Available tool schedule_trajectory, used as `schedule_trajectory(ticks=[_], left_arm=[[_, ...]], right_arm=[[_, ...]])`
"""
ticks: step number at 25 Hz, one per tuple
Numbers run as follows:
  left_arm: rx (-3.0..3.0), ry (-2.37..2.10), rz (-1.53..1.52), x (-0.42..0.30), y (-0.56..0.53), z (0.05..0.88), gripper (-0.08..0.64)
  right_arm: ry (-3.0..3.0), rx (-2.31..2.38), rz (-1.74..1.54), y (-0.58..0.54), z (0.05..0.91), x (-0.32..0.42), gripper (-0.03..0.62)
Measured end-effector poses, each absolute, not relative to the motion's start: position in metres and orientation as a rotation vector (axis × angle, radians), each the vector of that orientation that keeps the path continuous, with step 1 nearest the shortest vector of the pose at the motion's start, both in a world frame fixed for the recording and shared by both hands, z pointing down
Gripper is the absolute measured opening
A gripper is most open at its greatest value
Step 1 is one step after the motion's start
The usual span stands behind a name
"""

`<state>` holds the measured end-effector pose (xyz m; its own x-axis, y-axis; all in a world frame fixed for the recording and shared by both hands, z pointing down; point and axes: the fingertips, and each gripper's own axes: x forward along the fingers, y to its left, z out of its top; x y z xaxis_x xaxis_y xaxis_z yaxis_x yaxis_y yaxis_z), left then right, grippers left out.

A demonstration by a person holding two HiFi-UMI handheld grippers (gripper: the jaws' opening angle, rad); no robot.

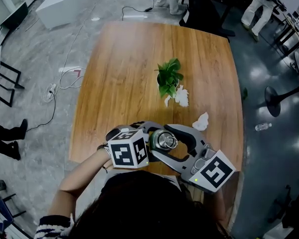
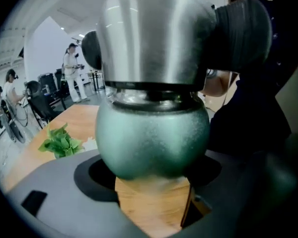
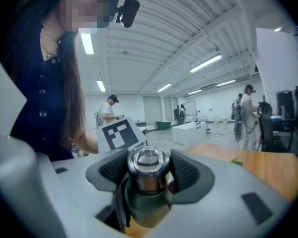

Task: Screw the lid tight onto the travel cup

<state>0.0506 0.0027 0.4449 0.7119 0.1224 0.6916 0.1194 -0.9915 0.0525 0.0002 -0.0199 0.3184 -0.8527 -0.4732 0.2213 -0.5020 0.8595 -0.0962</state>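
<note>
Both grippers are on one object, so you are in the tightening step itself. The travel cup [image 1: 162,141] sits between them at the near edge of the table [image 1: 124,59], close to your body, with the lid [image 3: 148,161] already on its neck. I cannot tell whether the cup's base rests on the wood. Your left gripper [image 2: 151,175] has its jaws drawn in around the rounded green body [image 2: 151,133], touching it on both sides, and it acts as the anchor. Your right gripper [image 3: 148,171] is narrowed to a small gap on the steel lid, with ribbed pads [image 3: 188,170] pressed against both flanks below the top knob. In the left gripper view a dark band shows between lid and body, so the thread is probably not fully home. The next move calls for rolling the right gripper about the cup's upright axis while the left holds the body from turning. Regrip when your wrist runs out of travel. Keep the lid square to the neck, since polished steel could slip under the pads. The plant [image 1: 169,78] and the crumpled tissue [image 1: 182,96] are well apart from the work.
</note>
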Motion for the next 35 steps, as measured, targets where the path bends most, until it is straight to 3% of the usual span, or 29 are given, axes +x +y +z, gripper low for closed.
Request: schedule_trajectory(ticks=[6, 14, 23, 31, 35], left_arm=[[2.885, -0.107, 1.22, 0.049, -0.023, 0.446, 0.388], [2.936, 0.538, 1.121, 0.045, 0.026, 0.433, 0.388], [2.893, 0.044, 1.156, 0.051, -0.011, 0.438, 0.388], [2.903, 0.519, 1.081, 0.045, 0.025, 0.431, 0.388], [2.897, 0.34, 1.096, 0.051, 0.011, 0.435, 0.388]], right_arm=[[-2.772, 0.993, 0.251, -0.034, 0.318, 0.006, 0.273], [-2.858, 0.566, 0.282, -0.002, 0.312, -0.007, 0.278], [-2.805, 0.943, 0.22, -0.029, 0.314, 0.002, 0.275], [-2.858, 0.598, 0.252, -0.006, 0.308, -0.007, 0.277], [-2.826, 0.778, 0.173, -0.02, 0.31, -0.004, 0.276]])
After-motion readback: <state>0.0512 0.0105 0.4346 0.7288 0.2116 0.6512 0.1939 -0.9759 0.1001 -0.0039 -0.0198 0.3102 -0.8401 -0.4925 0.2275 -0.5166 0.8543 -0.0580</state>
